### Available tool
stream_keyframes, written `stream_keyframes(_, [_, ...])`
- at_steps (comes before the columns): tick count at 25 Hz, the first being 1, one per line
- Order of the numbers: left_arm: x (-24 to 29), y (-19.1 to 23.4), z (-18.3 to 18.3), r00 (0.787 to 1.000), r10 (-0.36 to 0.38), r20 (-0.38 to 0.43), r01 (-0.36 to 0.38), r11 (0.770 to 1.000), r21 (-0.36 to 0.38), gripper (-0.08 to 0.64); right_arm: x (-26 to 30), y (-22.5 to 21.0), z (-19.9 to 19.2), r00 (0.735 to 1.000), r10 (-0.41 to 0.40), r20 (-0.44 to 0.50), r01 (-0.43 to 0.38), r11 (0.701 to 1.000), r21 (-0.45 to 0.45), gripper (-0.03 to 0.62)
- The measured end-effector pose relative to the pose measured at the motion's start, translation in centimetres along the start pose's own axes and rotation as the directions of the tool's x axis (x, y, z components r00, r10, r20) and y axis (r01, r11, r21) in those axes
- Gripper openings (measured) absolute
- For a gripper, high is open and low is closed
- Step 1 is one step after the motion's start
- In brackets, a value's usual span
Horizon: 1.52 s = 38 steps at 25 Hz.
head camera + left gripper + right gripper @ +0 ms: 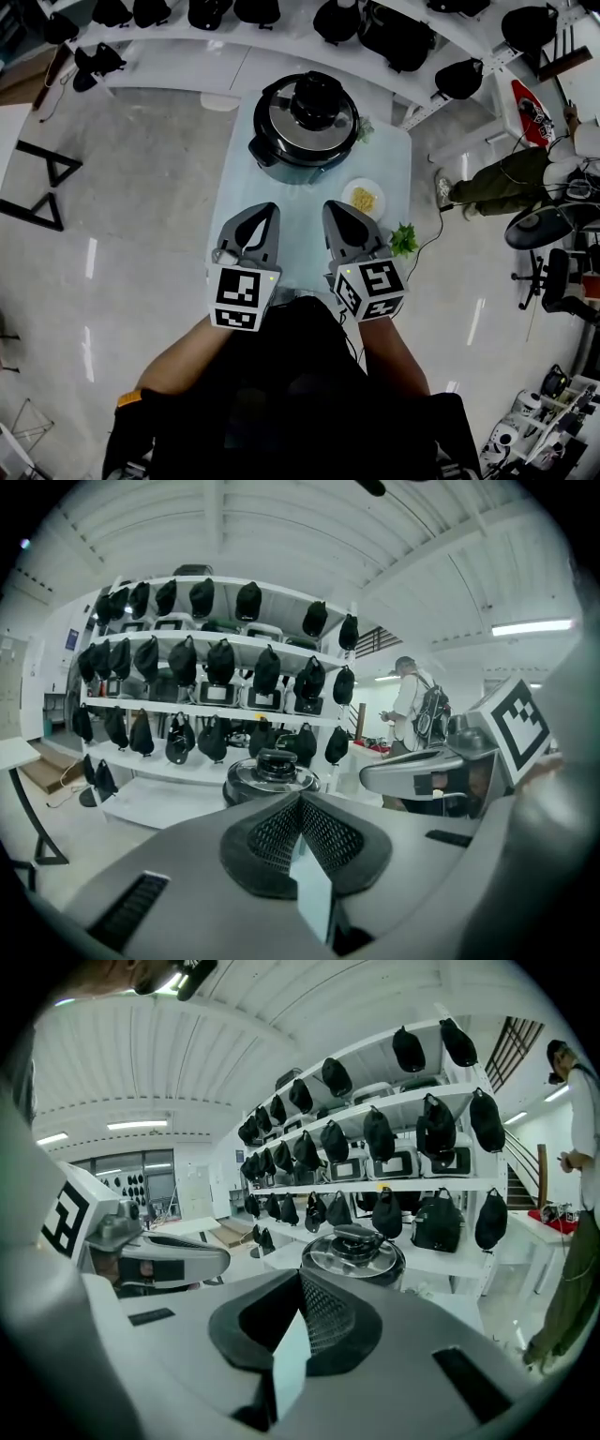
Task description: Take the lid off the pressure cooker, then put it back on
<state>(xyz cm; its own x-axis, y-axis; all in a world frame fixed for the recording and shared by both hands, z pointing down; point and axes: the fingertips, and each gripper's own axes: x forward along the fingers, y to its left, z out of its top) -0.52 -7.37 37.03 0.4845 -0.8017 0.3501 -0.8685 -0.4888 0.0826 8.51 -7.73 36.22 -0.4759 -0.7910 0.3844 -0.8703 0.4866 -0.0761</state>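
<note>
Looking down on a workroom with a pale glossy floor (131, 216), white shelving (187, 37) hung with dark bags, and a person (497, 183) off to the right. A narrow pale-blue surface (300, 202) runs away from the wearer. At its far end stands the pressure cooker (272, 155), its lid (314, 112) seated on the pot with the black knob uppermost. Because the lid is on, the pictures cannot settle whether the lift-off is yet to come or the replacement is already finished; no contact is in progress. The left tongs (270, 208) and right tongs (330, 206) are held side by side over the near end, well apart from the cooker, each pressed together on nothing and pointing toward it. A small plate (364, 198) of yellowish food lies near the right tongs, with a green sprig (404, 240) at the right edge.
</note>
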Motion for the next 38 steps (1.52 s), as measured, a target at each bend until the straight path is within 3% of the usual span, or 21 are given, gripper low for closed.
stream_keyframes(9, [-3.0,-4.8,-0.9,0.999,0.049,0.006,-0.049,0.999,-0.014,0.006,-4.8,0.7,-1.5,0.998,0.062,0.01,-0.062,0.998,-0.021,0.018])
stream_keyframes(18, [-5.3,-13.1,-2.1,0.989,0.149,-0.006,-0.149,0.988,-0.038,0.006,-11.7,-0.5,-3.5,0.986,0.168,0.011,-0.166,0.983,-0.074,0.018])
stream_keyframes(29, [-9.2,-19.8,-3.9,0.954,0.3,-0.003,-0.299,0.95,-0.091,0.006,-18.6,-0.9,-5.8,0.954,0.299,-0.001,-0.296,0.945,-0.14,0.018])
stream_keyframes(38, [-11.6,-22.5,-4.0,0.933,0.361,-0.005,-0.36,0.929,-0.091,0.006,-22.2,-0.9,-6.8,0.942,0.336,-0.02,-0.335,0.932,-0.139,0.018])
